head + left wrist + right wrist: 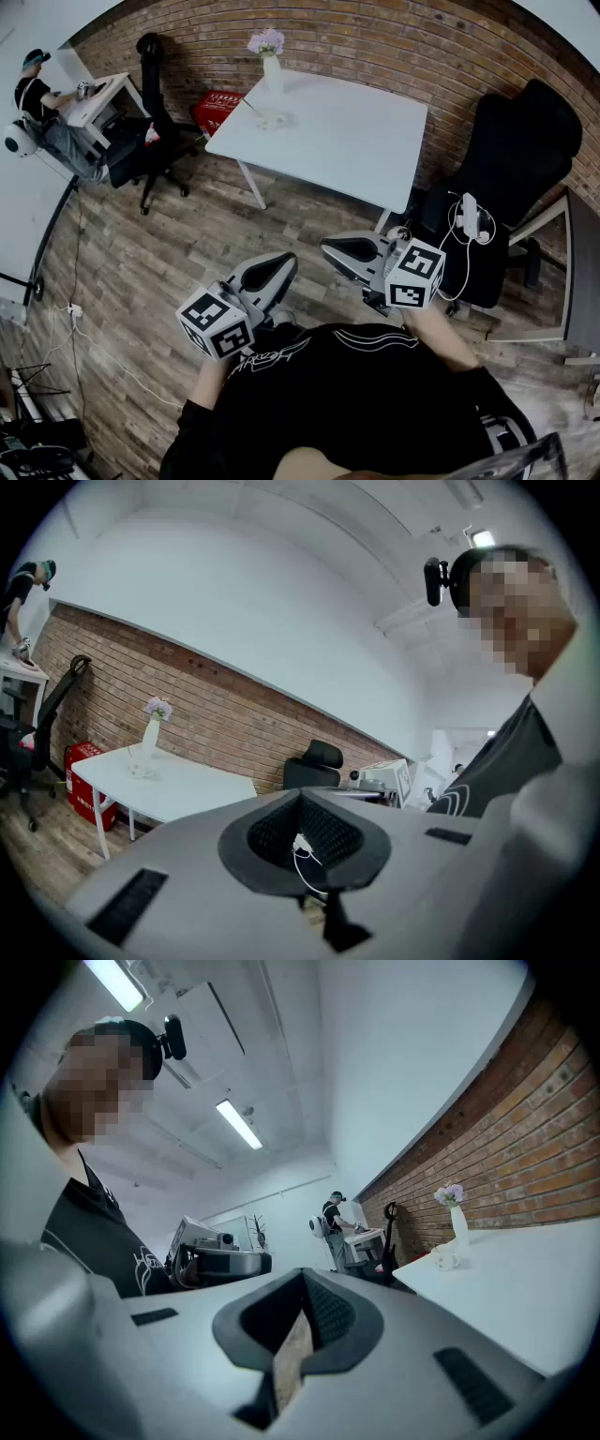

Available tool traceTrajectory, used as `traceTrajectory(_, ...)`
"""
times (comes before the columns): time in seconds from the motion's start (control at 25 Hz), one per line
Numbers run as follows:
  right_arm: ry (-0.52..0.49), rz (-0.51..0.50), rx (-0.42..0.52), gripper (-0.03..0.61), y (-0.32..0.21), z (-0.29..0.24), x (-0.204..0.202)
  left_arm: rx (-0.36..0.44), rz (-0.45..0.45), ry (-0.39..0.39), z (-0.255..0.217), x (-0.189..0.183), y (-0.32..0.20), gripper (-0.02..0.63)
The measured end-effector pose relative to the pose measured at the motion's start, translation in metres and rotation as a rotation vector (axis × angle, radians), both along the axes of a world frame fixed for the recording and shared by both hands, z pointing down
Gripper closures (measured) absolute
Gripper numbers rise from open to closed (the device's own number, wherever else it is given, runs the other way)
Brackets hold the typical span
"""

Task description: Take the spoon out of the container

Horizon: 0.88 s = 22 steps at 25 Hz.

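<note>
Spoon (253, 107) sits in the small white cup (273, 120) on the white table (347, 141), with its thin handle poking out and leaning toward the table's left corner. Cup is just beside the white vase (272, 73), which holds pale purple flowers (266, 41). Your left gripper (281, 264) and right gripper (336, 247) both have jaws closed on nothing. You hold them close to your body over the floor (187, 253), well apart from the table. Red crate (217, 110) sits behind the table; I can't make out its contents.
</note>
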State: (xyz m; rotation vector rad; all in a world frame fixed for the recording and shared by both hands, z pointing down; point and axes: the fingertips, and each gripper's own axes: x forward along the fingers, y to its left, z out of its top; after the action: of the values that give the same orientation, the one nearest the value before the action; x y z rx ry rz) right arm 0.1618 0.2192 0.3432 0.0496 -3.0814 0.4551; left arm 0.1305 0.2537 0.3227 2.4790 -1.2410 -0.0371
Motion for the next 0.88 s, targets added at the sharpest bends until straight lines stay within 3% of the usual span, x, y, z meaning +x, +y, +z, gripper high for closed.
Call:
traceTrajectory(0.52,0.052,0.028,-0.004,0.583,-0.021,0.014,0.001,-0.034,0.013,0.008,0.013,0.003,-0.022,0.607)
traceTrajectory(0.88,0.053,0.035,-0.047,0.583,-0.068,0.024,-0.034,-0.058,0.014,0.032,0.027,-0.036,-0.066,0.607)
